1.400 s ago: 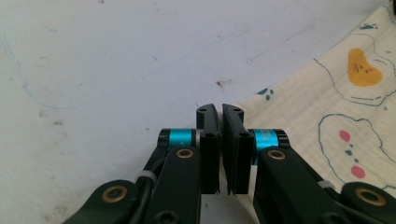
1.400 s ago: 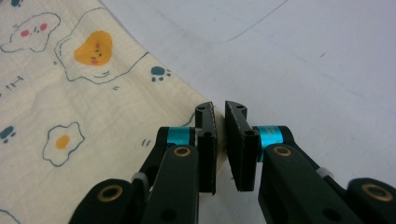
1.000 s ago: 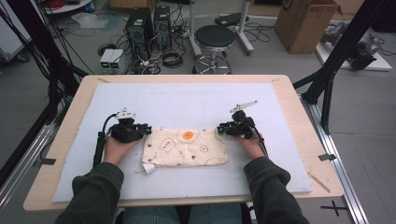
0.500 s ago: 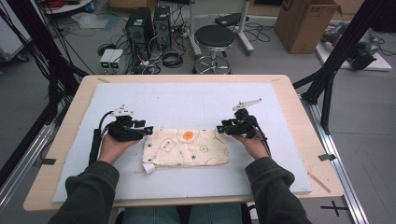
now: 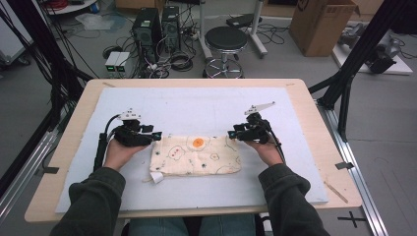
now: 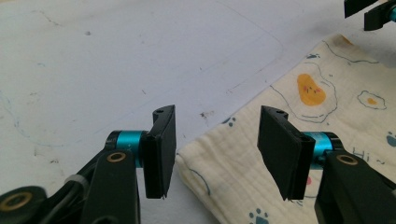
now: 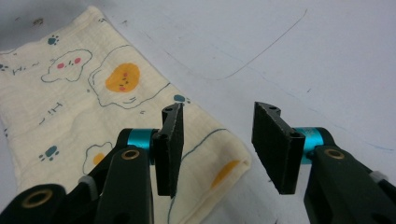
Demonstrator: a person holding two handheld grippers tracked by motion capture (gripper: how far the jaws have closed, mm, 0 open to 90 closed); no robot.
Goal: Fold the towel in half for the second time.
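Two tools stand at the short ends of the folded cloth [image 5: 196,156], which lies flat on the white surface [image 5: 196,108] before the person. Left tool [image 5: 156,136] sits over the cloth's far left corner, jaws having just parted, nothing pinched between them. Right tool [image 5: 231,133] sits over the far right corner, jaws likewise just opened and empty. Judgement: a fold appears finished and both corners released. The next move calls for fresh holds on the cloth's edges.
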